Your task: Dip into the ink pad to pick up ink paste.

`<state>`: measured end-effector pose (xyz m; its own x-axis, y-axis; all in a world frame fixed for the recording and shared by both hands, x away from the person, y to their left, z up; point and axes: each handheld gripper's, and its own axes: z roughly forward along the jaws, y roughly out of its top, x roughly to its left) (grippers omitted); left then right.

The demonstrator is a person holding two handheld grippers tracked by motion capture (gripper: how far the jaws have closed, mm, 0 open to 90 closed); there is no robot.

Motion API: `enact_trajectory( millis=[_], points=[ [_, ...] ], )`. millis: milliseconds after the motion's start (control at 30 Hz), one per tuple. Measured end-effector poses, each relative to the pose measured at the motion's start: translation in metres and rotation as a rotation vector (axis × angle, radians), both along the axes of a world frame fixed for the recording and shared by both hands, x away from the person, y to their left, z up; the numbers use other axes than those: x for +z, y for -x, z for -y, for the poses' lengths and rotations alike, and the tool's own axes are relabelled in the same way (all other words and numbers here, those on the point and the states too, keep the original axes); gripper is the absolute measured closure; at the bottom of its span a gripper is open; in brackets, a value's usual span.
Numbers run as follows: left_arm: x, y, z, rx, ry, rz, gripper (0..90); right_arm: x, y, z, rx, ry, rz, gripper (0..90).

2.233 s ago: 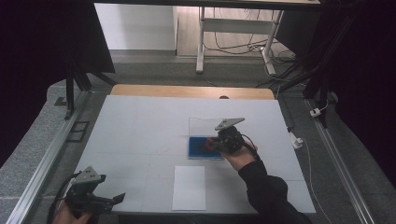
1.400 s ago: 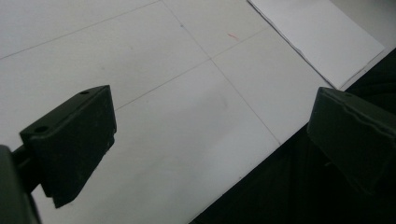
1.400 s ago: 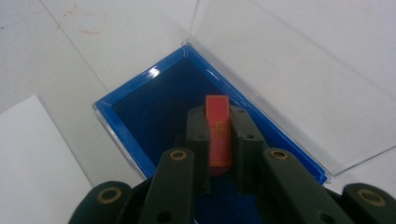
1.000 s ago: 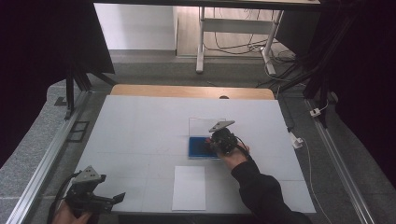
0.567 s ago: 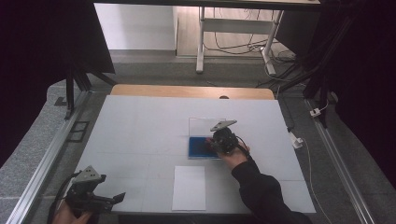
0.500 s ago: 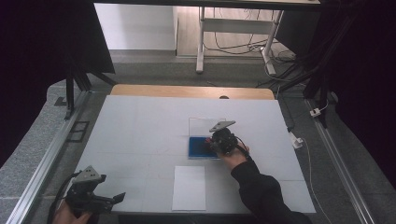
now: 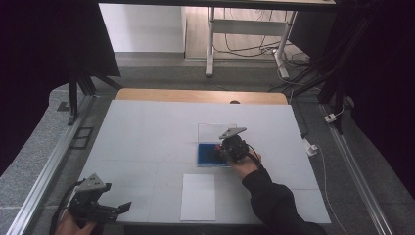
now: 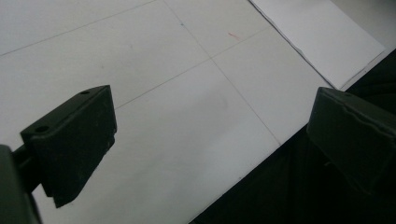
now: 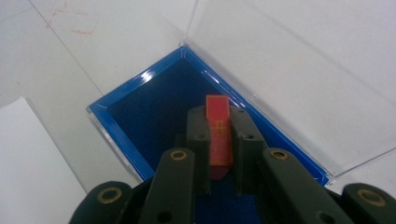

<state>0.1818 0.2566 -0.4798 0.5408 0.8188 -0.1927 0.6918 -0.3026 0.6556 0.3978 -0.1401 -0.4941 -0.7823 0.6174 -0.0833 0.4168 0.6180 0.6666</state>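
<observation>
From above, I see my right gripper (image 7: 226,150) near the middle of the white table (image 7: 147,127), held by my right hand (image 7: 244,164) with its dark sleeve (image 7: 274,205) coming up from the near edge. It sits over a shallow blue-lined case (image 7: 208,152) whose clear lid (image 7: 215,131) lies flat on the far side. A white sheet of paper (image 7: 198,197) lies nearer me, a little apart from the case. My left gripper (image 7: 105,211) rests at the near left corner of the table, well apart from all of that. Through the left gripper view, my two black jaws stand wide apart with nothing between them, over bare table (image 8: 177,116) at its near edge, and a corner of the white sheet (image 8: 322,37) shows at the upper right. Through the right gripper view, my jaws are drawn in tight on a small red slip (image 9: 218,135) with fine yellow markings, gripped upright between the pads (image 9: 198,140) with its top end sticking out past them. It hangs just above the dark blue lining of the case (image 9: 154,116); whether its lower end touches the lining I cannot tell. The clear lid (image 9: 299,88) spreads out beyond the far rim, and the white sheet (image 9: 32,163) lies at the lower left.
</observation>
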Motion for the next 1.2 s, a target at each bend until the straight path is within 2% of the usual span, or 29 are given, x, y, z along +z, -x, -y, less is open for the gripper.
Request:
enact_trajectory(
  millis=[133,267,467,767,1000,1200],
  points=[
    [0.000,0.000,0.000,0.000,0.005,0.001,2.1,0.002,-0.001,0.001,-0.002,-0.004,-0.006,80.1],
    [0.000,0.000,0.000,0.000,0.004,0.002,2.1,0.005,-0.003,0.006,-0.030,-0.065,-0.019,80.2],
    [0.000,0.001,-0.001,0.000,0.005,0.002,2.1,0.013,-0.002,0.010,-0.030,-0.110,-0.008,80.1],
    [0.000,0.001,-0.001,0.000,0.005,0.003,2.1,0.012,-0.001,0.007,-0.010,-0.115,-0.021,80.2],
    [0.000,0.001,-0.001,0.000,0.004,0.004,2.2,0.005,0.002,-0.003,0.028,-0.085,-0.035,80.2],
    [0.000,0.001,-0.001,0.000,0.006,0.004,2.2,-0.001,0.002,-0.007,0.038,-0.067,-0.038,80.2]
  ],
)
